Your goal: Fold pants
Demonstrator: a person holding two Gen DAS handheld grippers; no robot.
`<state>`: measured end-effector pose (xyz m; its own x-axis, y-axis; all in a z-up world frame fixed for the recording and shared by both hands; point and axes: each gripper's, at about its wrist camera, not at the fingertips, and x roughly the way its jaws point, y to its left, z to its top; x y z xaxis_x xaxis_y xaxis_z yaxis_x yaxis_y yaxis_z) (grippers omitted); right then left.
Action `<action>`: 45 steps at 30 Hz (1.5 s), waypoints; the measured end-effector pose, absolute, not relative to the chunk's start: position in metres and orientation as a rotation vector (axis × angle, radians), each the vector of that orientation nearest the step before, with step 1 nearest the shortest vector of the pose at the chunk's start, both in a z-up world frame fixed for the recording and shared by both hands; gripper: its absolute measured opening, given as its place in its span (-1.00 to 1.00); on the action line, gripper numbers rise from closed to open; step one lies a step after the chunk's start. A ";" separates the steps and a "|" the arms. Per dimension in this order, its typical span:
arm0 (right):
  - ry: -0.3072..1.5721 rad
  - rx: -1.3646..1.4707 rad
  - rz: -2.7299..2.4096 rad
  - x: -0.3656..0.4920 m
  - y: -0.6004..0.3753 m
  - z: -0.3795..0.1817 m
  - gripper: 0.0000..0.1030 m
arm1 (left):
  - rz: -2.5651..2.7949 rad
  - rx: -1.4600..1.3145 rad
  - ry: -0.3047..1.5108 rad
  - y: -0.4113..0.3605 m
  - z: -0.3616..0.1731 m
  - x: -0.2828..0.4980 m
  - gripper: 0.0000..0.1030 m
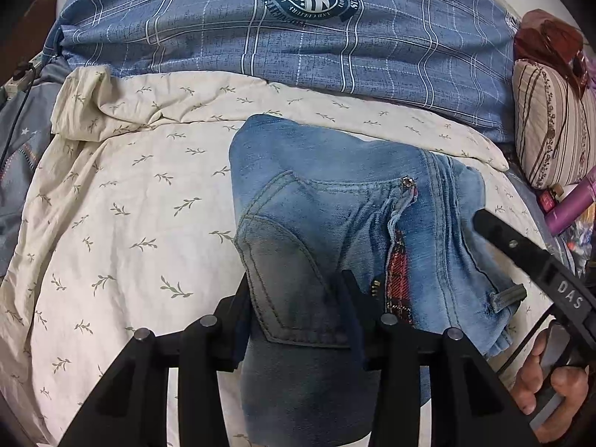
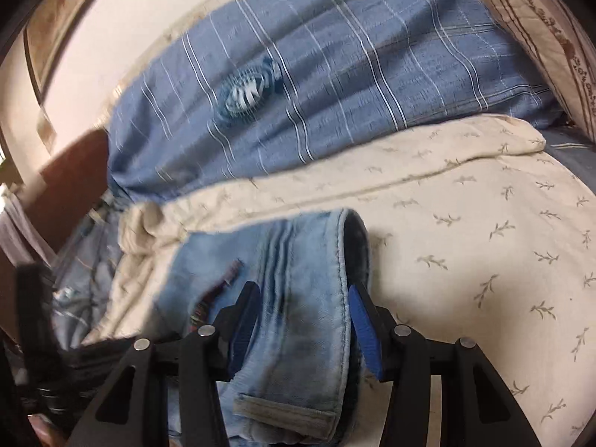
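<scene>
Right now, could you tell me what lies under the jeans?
The jeans rest on a cream leaf-print sheet; whatever the denim covers stays hidden.

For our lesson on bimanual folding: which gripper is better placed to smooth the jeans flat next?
Probably the left gripper: it straddles the jeans centrally at the back pocket, while the right gripper sits at the waistband edge.

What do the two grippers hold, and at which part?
Both hold the jeans. The left gripper has the part with the back pocket between its fingers; the right gripper has the waistband part, near a belt loop.
</scene>
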<state>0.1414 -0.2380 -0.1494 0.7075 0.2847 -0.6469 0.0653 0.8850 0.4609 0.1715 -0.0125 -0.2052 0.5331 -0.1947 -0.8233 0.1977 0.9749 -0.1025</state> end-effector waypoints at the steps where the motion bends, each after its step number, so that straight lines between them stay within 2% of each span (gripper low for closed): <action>1: 0.792 0.481 0.130 0.143 -0.237 -0.151 0.03 | -0.234 0.005 0.980 -0.013 -0.205 0.171 -0.13; 6: 0.932 0.536 0.075 0.151 -0.248 -0.181 0.03 | -0.238 0.013 0.979 -0.013 -0.205 0.171 -0.13; 14: 0.952 0.566 0.078 0.152 -0.254 -0.188 0.02 | -0.238 0.041 0.958 -0.016 -0.208 0.167 -0.07; 20: 0.975 0.708 0.212 0.152 -0.255 -0.197 0.01 | -0.242 -0.019 0.962 -0.009 -0.208 0.168 -0.07; 23: 0.969 0.637 0.195 0.152 -0.246 -0.194 0.01 | -0.229 0.020 0.942 -0.014 -0.209 0.165 -0.07; 34: 0.975 0.701 0.194 0.155 -0.254 -0.199 0.04 | -0.202 0.088 0.924 -0.020 -0.210 0.162 -0.01; 37: 0.982 0.681 0.191 0.154 -0.253 -0.197 -0.01 | -0.193 0.108 0.914 -0.022 -0.210 0.161 0.00; 41: 0.947 0.567 0.186 0.151 -0.243 -0.185 -0.20 | -0.181 0.098 0.900 -0.021 -0.211 0.160 -0.01; 45: 0.919 0.480 0.171 0.151 -0.234 -0.177 -0.24 | -0.179 0.104 0.890 -0.020 -0.211 0.159 -0.01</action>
